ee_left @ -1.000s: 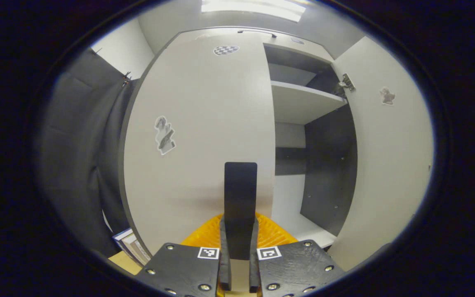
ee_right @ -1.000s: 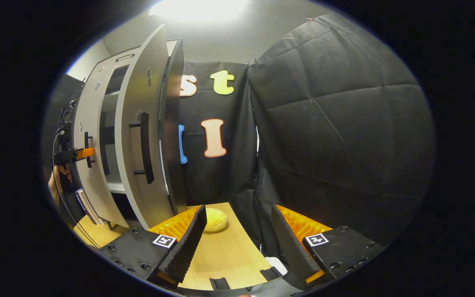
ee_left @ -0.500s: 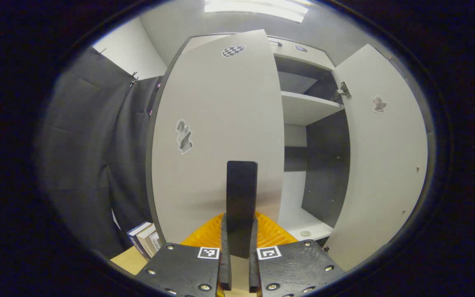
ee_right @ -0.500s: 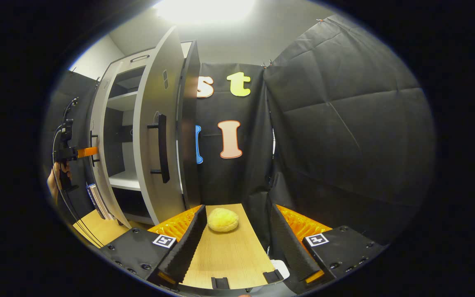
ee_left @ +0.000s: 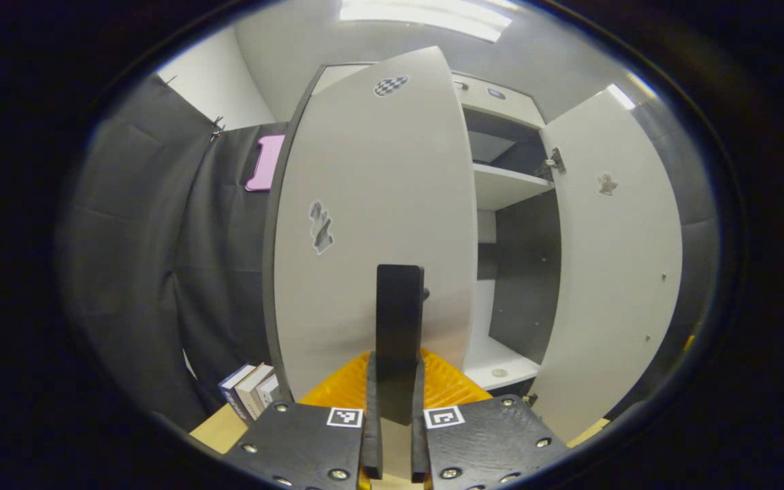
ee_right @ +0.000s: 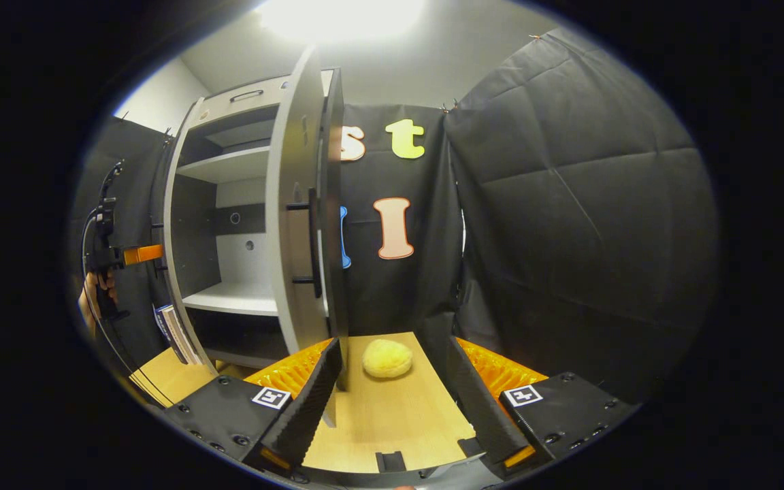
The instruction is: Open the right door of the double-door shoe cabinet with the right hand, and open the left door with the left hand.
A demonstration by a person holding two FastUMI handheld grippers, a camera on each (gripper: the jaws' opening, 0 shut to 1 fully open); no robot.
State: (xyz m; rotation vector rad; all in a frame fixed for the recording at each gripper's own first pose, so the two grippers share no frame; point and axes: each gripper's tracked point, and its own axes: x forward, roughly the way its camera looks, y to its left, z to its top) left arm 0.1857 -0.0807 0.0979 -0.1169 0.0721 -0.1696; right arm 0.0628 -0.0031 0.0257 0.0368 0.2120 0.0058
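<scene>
In the left gripper view the pale left door (ee_left: pixel 371 204) of the shoe cabinet stands swung out in front of me. Its dark upright handle (ee_left: pixel 399 306) runs up between my fingers, and my left gripper (ee_left: pixel 396 371) is shut on it. To the right is the cabinet's inside with a white shelf (ee_left: pixel 504 187), then the open right door (ee_left: pixel 613 272). In the right gripper view my right gripper (ee_right: pixel 395 401) is open and holds nothing, low over the wooden table (ee_right: pixel 392 422). The right door (ee_right: pixel 300 204) stands nearly edge-on just left of it, its handle (ee_right: pixel 312 241) free.
A yellow round soft lump (ee_right: pixel 387 358) lies on the table ahead of the right gripper. A few books (ee_left: pixel 250 388) lean beside the cabinet's left foot. Black cloth walls close in on the left, back and right. A hand (ee_right: pixel 92 299) holds the left gripper (ee_right: pixel 130 255) far left.
The left door has swung further out with my left gripper on its handle. The right door now shows more edge-on, and more of the shelves shows. The right gripper stays open.
</scene>
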